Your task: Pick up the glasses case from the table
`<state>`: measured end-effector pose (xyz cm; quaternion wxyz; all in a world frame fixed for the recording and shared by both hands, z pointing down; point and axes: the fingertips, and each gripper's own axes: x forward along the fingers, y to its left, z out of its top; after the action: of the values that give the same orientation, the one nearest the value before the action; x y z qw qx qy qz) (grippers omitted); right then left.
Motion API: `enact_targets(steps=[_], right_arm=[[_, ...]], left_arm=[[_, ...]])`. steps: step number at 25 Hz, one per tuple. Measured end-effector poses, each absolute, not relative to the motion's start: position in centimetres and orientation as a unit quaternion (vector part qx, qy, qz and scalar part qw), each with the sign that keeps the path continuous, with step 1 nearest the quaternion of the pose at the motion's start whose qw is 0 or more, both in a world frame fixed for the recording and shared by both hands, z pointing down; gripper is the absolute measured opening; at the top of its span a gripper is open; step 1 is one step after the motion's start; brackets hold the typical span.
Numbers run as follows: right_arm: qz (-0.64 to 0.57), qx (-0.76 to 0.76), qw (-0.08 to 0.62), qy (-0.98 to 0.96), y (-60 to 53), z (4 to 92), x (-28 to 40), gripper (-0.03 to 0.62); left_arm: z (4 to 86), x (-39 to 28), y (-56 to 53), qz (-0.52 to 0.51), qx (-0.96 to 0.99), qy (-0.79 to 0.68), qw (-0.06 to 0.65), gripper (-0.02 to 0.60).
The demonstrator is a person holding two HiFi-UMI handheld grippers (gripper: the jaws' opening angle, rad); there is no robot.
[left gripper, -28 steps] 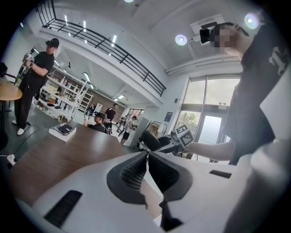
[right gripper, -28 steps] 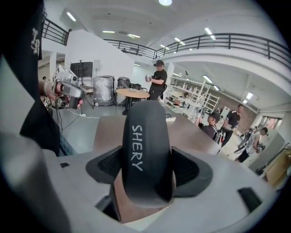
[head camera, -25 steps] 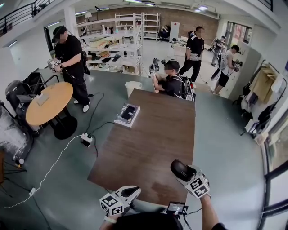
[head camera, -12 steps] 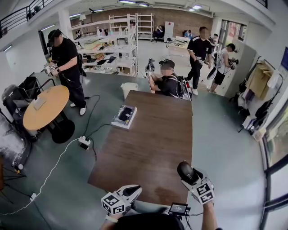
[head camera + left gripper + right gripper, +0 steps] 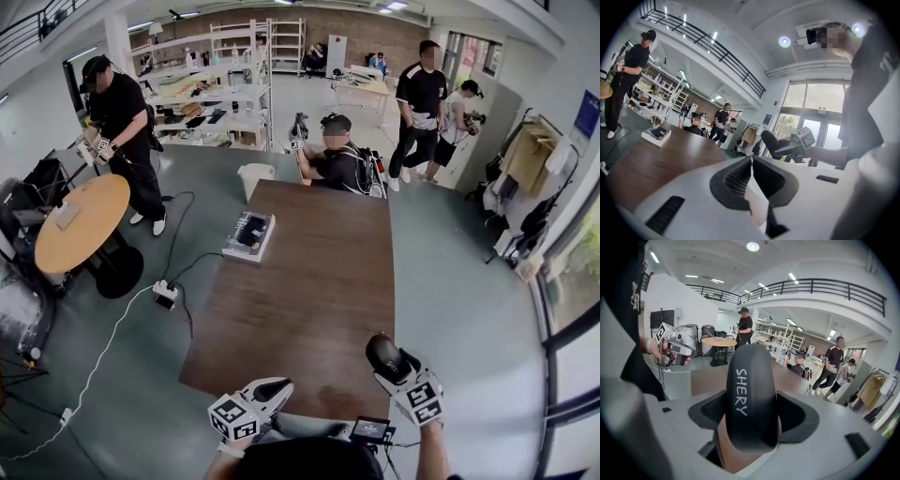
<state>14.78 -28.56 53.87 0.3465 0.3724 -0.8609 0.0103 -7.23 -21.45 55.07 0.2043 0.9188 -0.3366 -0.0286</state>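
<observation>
The glasses case (image 5: 751,380) is black and oval, wedged upright between the jaws of the right gripper (image 5: 390,366), which are clamped on its sides. Its lower end is sunk between them and out of sight. The white lettering SHERY reads only in the right gripper view — the head view gives just a dark rounded end, by the near right corner of the brown table (image 5: 309,281). The left gripper view shows the case side-on, held up clear of the tabletop. The left gripper (image 5: 751,174) has its jaws pressed together with nothing between them, near the table's front edge. A flat white box (image 5: 248,235) lies at the table's left edge with something dark in it — too small to name. A white bin (image 5: 251,178) stands on the floor past the far left corner; its contents cannot be seen.
</observation>
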Motion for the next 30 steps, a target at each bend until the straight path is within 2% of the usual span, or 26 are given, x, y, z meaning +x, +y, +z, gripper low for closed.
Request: enact_targets(steps=[23, 30], right_arm=[[0.034, 0.380, 0.384, -0.841, -21.9, 55.4, 4.3, 0.322], [0.015, 0.363, 0.365, -0.857, -20.1, 54.9, 4.4, 0.323]], left_arm=[[55.9, -16.3, -18.1, -0.025, 0.936, -0.282, 0.211, 0.006], [55.3, -14.7, -15.5, -0.027, 0.930, -0.303, 0.207, 0.006]])
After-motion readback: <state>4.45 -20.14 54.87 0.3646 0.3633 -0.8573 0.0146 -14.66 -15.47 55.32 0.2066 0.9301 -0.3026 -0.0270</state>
